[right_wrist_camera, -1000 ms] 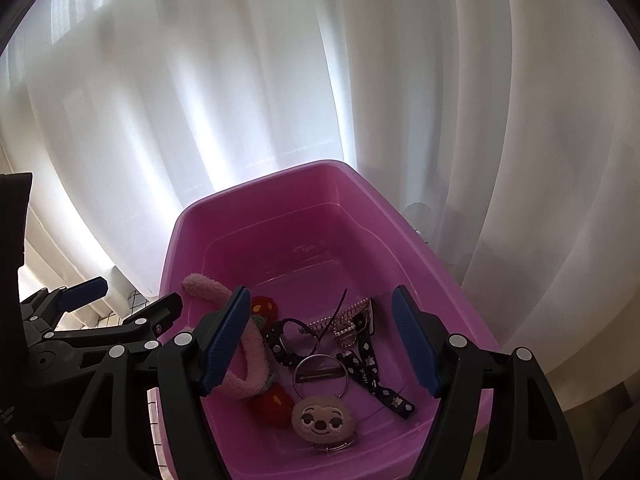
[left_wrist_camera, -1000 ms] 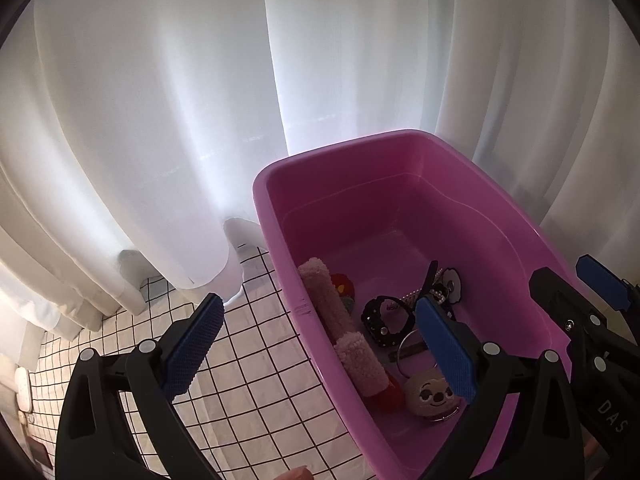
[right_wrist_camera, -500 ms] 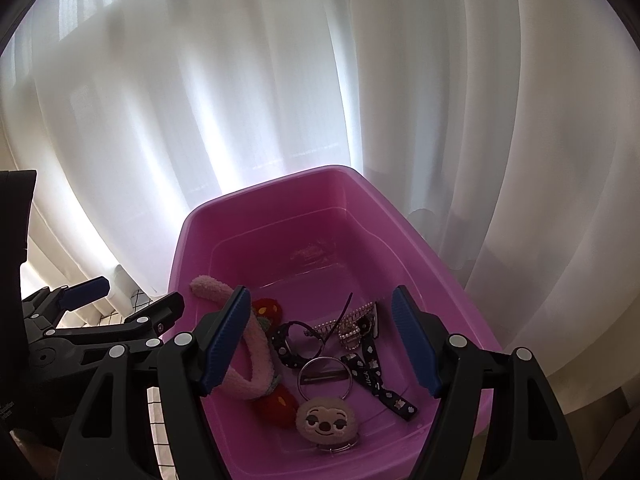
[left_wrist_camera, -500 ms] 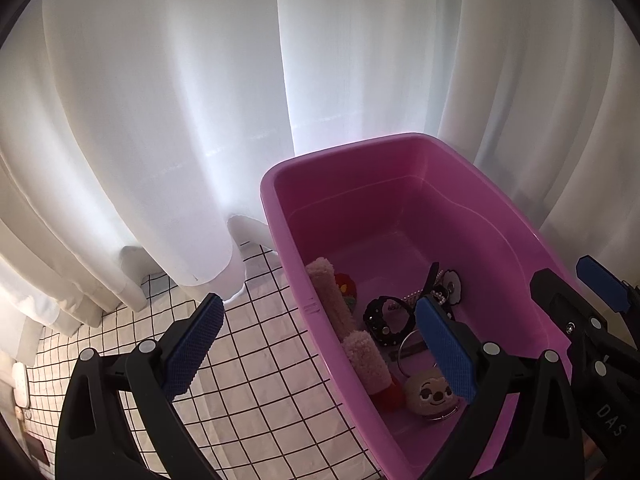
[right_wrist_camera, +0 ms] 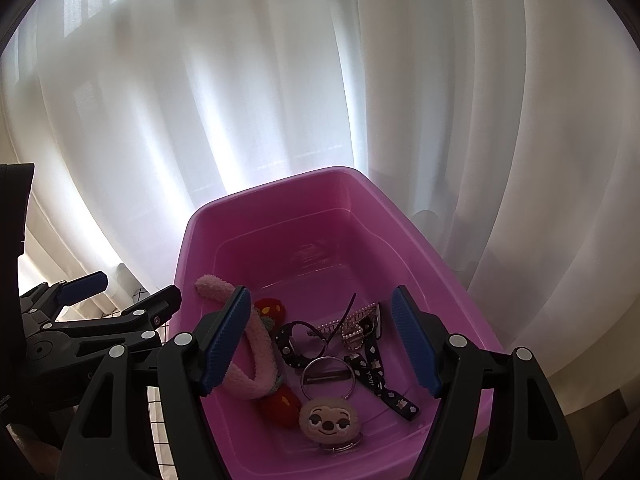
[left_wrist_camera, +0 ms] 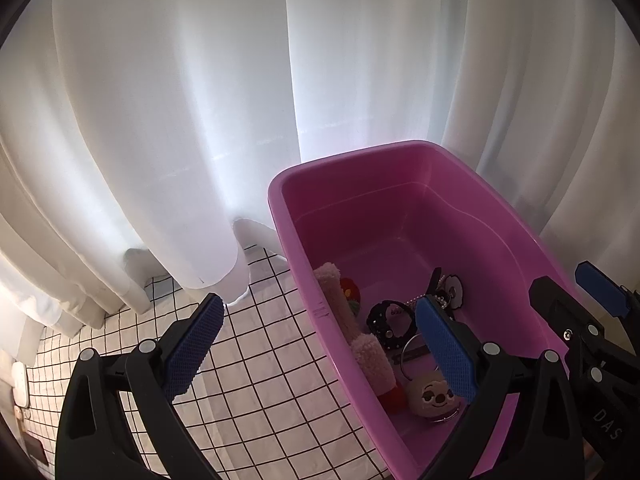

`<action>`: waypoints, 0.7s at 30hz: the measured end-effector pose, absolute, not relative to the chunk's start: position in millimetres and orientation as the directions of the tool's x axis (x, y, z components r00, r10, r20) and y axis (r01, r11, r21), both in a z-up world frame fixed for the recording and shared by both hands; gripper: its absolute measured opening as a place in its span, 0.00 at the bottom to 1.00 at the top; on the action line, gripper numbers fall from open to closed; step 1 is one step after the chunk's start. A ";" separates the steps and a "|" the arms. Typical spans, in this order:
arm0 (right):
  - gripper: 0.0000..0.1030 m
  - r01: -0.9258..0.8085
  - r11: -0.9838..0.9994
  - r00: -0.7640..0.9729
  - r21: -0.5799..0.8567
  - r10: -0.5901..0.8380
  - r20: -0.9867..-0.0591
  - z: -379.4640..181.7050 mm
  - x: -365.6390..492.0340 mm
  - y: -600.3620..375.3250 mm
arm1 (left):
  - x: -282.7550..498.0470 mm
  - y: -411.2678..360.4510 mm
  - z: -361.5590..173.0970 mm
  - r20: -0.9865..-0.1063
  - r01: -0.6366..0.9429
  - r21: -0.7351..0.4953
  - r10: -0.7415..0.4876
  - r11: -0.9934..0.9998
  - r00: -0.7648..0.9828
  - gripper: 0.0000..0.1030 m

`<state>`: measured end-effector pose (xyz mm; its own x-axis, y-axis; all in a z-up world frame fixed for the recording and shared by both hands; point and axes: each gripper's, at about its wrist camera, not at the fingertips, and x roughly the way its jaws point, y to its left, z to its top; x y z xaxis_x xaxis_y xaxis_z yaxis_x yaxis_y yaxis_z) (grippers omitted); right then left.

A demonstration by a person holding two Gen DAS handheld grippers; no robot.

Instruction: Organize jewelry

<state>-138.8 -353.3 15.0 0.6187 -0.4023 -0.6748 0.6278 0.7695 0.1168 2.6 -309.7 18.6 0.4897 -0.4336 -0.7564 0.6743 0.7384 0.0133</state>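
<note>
- A white cloth with a black grid (left_wrist_camera: 256,364) covers the surface on the left; a small white device (left_wrist_camera: 20,378) lies at its far left edge.
- White curtains (left_wrist_camera: 180,120) hang behind everything, their hems touching the grid cloth.
- The left gripper (left_wrist_camera: 316,344) hovers with its blue-padded fingers (left_wrist_camera: 192,344) spread wide and empty; one finger is over the grid cloth, the other over the inside of the pink plastic tub (left_wrist_camera: 400,208), so the tub's left wall lies between them without contact.
- In the right wrist view the left gripper (right_wrist_camera: 120,292) shows at the left, just outside the tub (right_wrist_camera: 280,216).
- The jewelry sits in the near half of the tub, the far half bare.
- A fuzzy pink headband (right_wrist_camera: 256,352) lies along the left wall, with red pompoms (right_wrist_camera: 270,308) beside it.
- Next comes a black studded bracelet (right_wrist_camera: 294,340), then a pearl hair clip (right_wrist_camera: 356,328) farther back.
- A metal ring (right_wrist_camera: 328,374) lies in the middle, touching a round plush face charm (right_wrist_camera: 330,420) at the near end.
- A black ribbon with white prints (right_wrist_camera: 380,380) runs diagonally on the right.
- The right gripper (right_wrist_camera: 324,340) hovers above these pieces, its fingers (right_wrist_camera: 414,340) standing wide apart, gripping nothing.
</note>
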 end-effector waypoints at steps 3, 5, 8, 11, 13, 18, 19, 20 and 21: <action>0.67 0.627 0.770 0.620 0.117 -0.401 -0.675 14.8 -138.8 -352.7 | 3.1 -308.7 18.5 -0.757 0.673 0.011 -0.434 0.740 0.489 0.92; 0.67 0.627 0.770 0.619 0.117 -0.402 -0.674 15.0 -139.1 -352.3 | 3.5 -308.2 18.4 -0.757 0.670 0.009 -0.432 0.742 0.490 0.92; 0.67 0.627 0.770 0.620 0.118 -0.401 -0.674 15.0 -139.1 -351.3 | 3.6 -307.2 18.7 -0.756 0.668 0.009 -0.432 0.744 0.491 0.92; 0.67 0.622 0.774 0.622 0.116 -0.399 -0.673 15.4 -138.5 -350.0 | 4.6 -306.7 18.4 -0.761 0.670 -0.002 -0.436 0.742 0.481 0.92; 0.67 0.621 0.775 0.623 0.116 -0.399 -0.673 15.5 -138.5 -349.5 | 3.9 -307.1 18.4 -0.760 0.672 0.002 -0.436 0.741 0.483 0.92; 0.67 0.620 0.776 0.623 0.116 -0.397 -0.674 15.3 -138.3 -349.3 | 2.7 -307.0 18.5 -0.761 0.677 -0.003 -0.441 0.736 0.476 0.92; 0.67 0.620 0.776 0.623 0.116 -0.397 -0.674 15.2 -138.2 -349.2 | 3.3 -307.0 18.4 -0.762 0.677 -0.005 -0.441 0.736 0.474 0.92; 0.67 0.621 0.775 0.623 0.116 -0.398 -0.674 15.2 -138.4 -349.0 | 3.7 -307.2 18.1 -0.764 0.676 -0.006 -0.440 0.737 0.473 0.93; 0.67 0.620 0.776 0.623 0.116 -0.397 -0.674 15.1 -138.3 -348.9 | 3.8 -307.2 17.8 -0.764 0.674 -0.003 -0.436 0.739 0.475 0.93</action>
